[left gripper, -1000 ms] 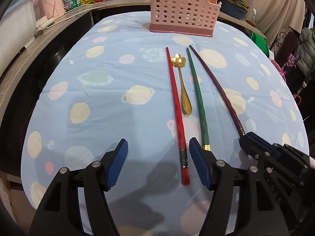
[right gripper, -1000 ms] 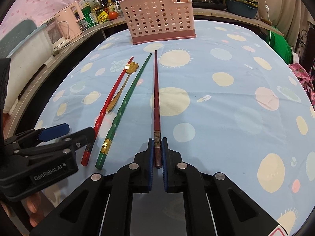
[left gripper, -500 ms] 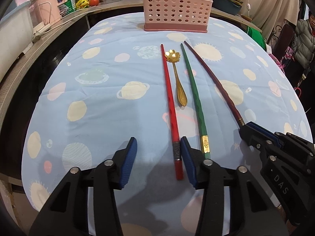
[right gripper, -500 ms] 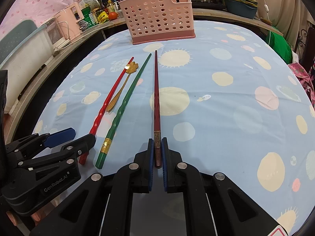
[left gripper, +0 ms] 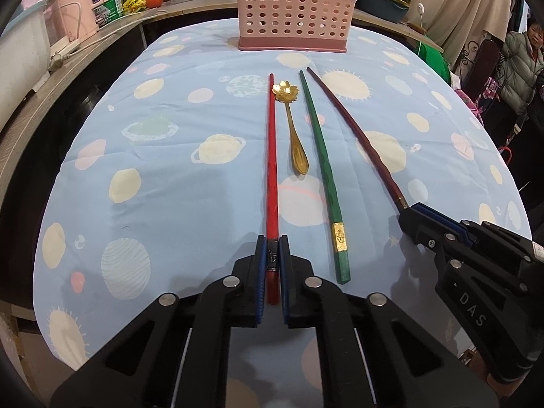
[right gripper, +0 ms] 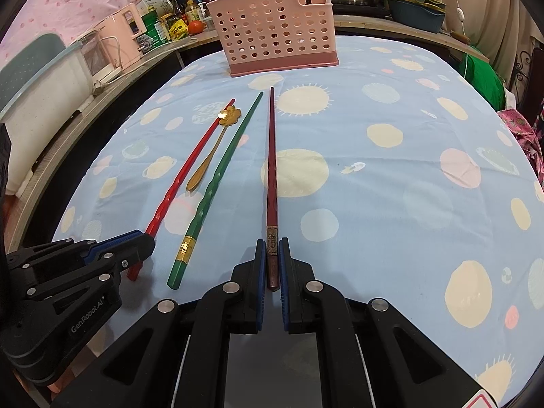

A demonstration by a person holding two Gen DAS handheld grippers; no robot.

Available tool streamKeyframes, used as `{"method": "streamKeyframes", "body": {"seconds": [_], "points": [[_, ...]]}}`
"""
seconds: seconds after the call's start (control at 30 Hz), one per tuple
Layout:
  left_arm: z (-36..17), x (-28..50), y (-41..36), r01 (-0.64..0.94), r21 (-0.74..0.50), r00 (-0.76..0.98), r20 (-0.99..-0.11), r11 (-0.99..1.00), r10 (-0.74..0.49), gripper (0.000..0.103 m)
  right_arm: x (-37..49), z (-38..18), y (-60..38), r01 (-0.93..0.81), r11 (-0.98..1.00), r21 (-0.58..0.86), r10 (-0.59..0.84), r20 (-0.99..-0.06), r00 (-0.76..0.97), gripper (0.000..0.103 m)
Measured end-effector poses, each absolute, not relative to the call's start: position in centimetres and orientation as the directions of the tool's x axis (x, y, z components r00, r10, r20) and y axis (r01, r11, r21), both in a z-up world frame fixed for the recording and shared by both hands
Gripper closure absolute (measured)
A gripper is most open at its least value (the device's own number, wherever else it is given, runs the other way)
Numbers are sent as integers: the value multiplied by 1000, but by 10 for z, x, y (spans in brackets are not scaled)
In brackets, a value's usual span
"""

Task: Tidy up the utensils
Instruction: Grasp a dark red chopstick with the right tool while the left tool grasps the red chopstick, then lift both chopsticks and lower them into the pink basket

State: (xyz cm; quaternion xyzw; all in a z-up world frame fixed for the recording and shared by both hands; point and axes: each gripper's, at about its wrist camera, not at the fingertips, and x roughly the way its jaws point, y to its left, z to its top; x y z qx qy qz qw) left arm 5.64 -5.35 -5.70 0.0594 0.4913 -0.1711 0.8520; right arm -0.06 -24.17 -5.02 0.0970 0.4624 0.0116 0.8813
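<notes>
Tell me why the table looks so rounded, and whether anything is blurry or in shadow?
Left wrist view: the wide lens bows the table; the left claw casts a soft shadow; the corners are black. Right wrist view: same bulge, the pink basket leans, the chopsticks stay sharp, and no strong glare shows.

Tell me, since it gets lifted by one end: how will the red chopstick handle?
Red chopstick looks rigid, so it probably won't droop. Left gripper clamps only its butt end, so the far tip may swing. Glossy surface could slip.
</notes>
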Motion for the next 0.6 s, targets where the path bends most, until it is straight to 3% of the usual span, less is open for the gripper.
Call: {"method": "streamKeyframes", "body": {"seconds": [0.6], "points": [[5,65,-38,319,-138,520,-802,938,-295,96,1,12,-249,67,972,226,127,-742,659,96]]}}
